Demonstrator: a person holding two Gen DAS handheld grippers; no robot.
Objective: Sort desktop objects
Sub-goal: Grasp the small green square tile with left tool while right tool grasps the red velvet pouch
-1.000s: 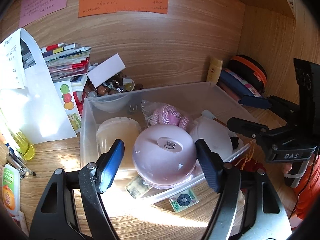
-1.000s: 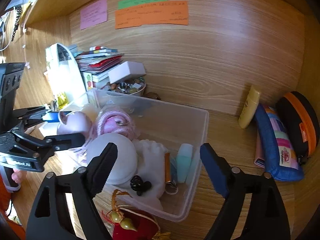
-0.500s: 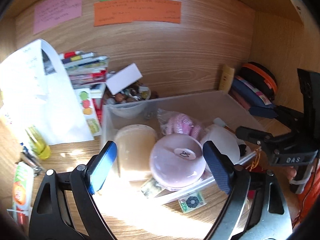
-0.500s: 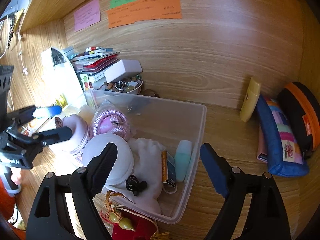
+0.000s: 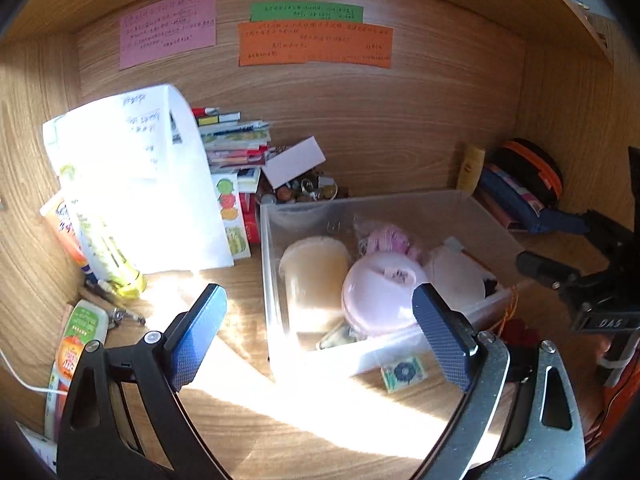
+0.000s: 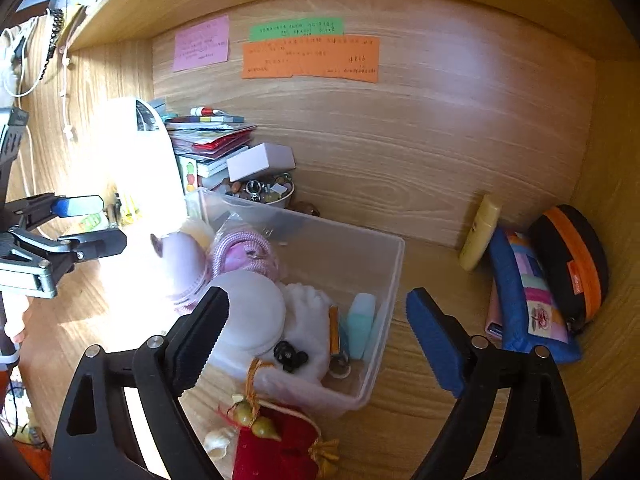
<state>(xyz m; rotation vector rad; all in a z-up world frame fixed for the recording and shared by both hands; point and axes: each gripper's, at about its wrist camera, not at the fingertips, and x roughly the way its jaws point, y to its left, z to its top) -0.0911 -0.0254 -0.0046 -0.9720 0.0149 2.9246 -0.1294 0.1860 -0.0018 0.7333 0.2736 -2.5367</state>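
At the left, the left gripper [image 5: 320, 320] hangs over the sunlit wooden desk [image 5: 248, 420], its jaws widening with nothing between them. Just right of it, the clear plastic storage bin [image 6: 384, 276] holds the round pink lidded jar [image 5: 380, 292], a white round case [image 6: 252, 316], and a pale turquoise bottle [image 6: 360, 324]. The right gripper [image 6: 316, 340] hovers above the bin's near corner, jaws spreading, empty. A red velvet pouch [image 6: 280, 444] lies beside the bin.

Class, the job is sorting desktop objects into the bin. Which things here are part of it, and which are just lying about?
Part of the job: clear plastic bin, pink round case, red pouch.

Lying about: sticky notes, book stack, blue pencil case.
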